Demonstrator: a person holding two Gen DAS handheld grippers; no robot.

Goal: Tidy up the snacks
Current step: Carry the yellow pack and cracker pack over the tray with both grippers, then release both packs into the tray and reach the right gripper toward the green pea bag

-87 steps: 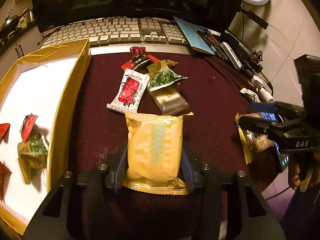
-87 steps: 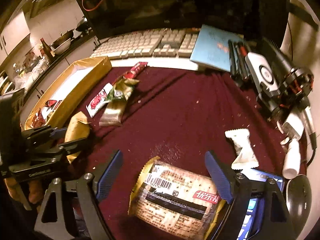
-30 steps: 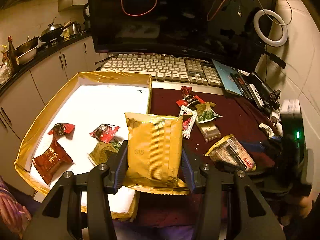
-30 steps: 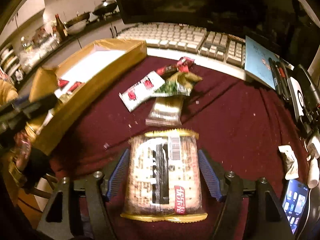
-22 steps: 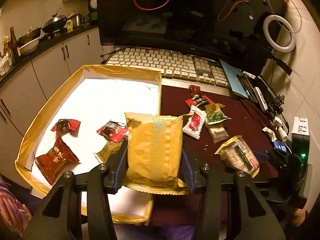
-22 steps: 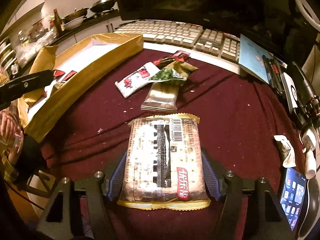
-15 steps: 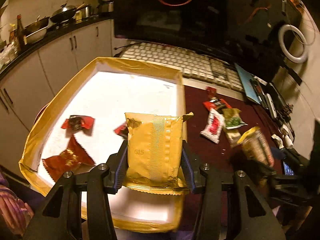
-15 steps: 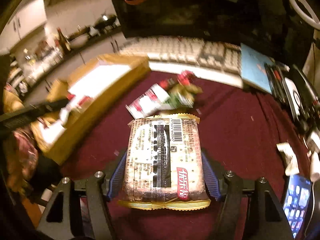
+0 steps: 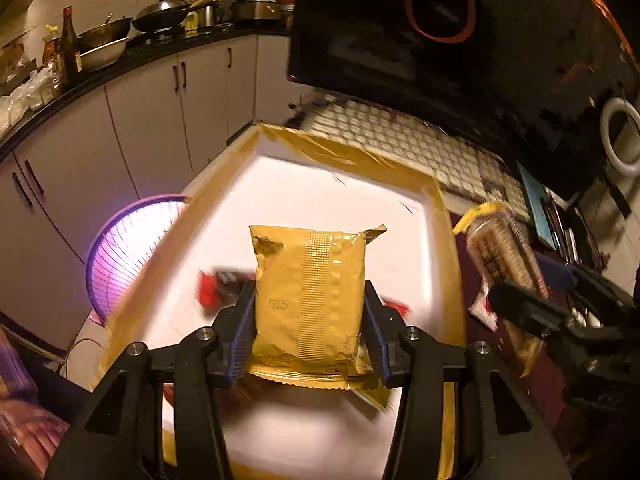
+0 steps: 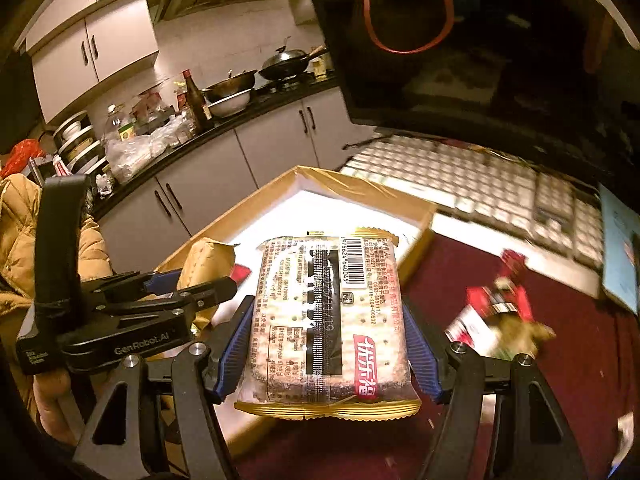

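While my left gripper (image 9: 310, 332) clamps the gold pack (image 9: 310, 300) above the box (image 9: 348, 156), my right gripper (image 10: 328, 348) clamps crackers (image 10: 328, 320) near its edge; I should lower both before releasing.

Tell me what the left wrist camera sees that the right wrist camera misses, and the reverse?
Only the left wrist view shows the purple plastic basket and white ring light. Only the right wrist view shows the barcode on the clear cracker packet held by the right gripper. Both show the gold-rimmed white tray, blurred white keyboard, and the left gripper clamping the gold foil packet.
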